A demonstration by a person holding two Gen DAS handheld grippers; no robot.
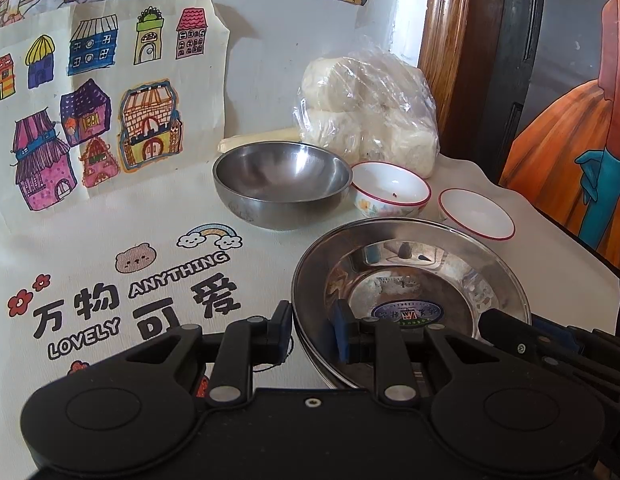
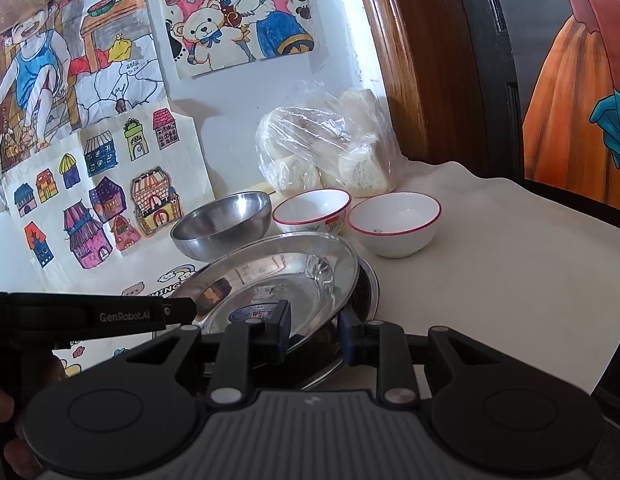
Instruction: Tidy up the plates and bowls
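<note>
Two steel plates (image 2: 278, 276) sat stacked on the table (image 2: 489, 288) before three bowls (image 2: 226, 220). The left gripper (image 1: 311, 330) clamped the plates' near rim; the right gripper (image 2: 313, 330) straddled the opposite rim, its grip unclear.

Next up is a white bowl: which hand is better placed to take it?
Right, probably. The white bowls sit ahead on the right gripper's side, with bare cloth leading to them. The left gripper straddles the plate rim and faces the steel bowl instead.
</note>
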